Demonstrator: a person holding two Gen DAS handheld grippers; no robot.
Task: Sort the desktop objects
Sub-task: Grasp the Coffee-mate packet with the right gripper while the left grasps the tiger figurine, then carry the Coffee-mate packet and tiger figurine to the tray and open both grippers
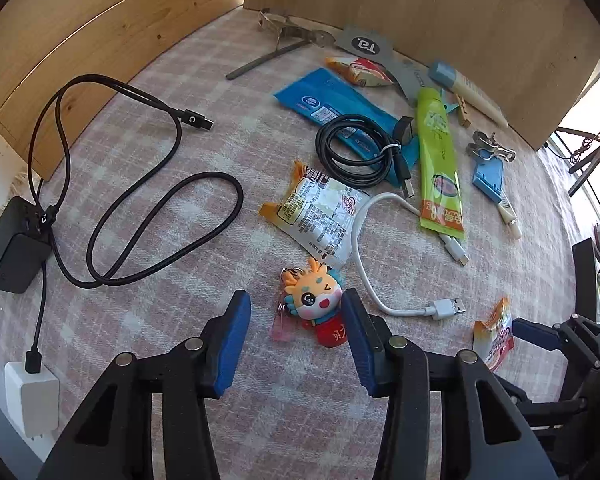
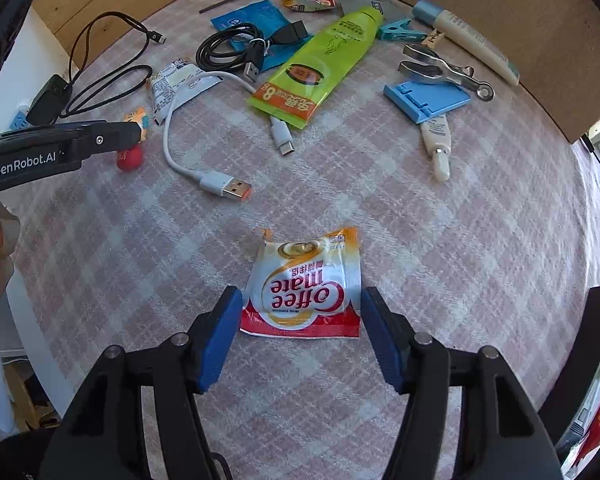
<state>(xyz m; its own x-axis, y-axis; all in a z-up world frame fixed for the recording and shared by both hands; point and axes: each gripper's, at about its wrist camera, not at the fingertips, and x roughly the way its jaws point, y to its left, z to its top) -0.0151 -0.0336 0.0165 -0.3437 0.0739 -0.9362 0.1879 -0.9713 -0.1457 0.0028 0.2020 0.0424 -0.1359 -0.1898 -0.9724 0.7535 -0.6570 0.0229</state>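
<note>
- Far left of the checked cloth (image 1: pixel 148 184): a black charger (image 1: pixel 14 246) with its long black cable (image 1: pixel 112 200) looped loose, and a white plug (image 1: pixel 30 398) at the near edge. None of it is touched.
- Left gripper (image 1: pixel 296 334) points steeply down over a dragon keychain (image 1: pixel 314 306). Jaws stand apart with the charm between them; the right pad looks to touch its edge, the left pad is clear. Not grasping yet.
- Centre clutter: a white cable (image 1: pixel 380 256), a coiled black cable (image 1: pixel 358 156), a green sachet (image 1: pixel 438 160), all lying near one another.
- Right gripper (image 2: pixel 302 334) straddles a Coffee mate sachet (image 2: pixel 306 292) lying flat, well apart from the pile. Jaws released, pads just outside the packet's edges.
- Step in hand, as I judge it: both grippers are lined up for a pick, nothing lifted.
- Next move calls for lowering to the cloth and closing squarely; the flat, thin sachet may slip or buckle, and the keychain's ring may trail.
</note>
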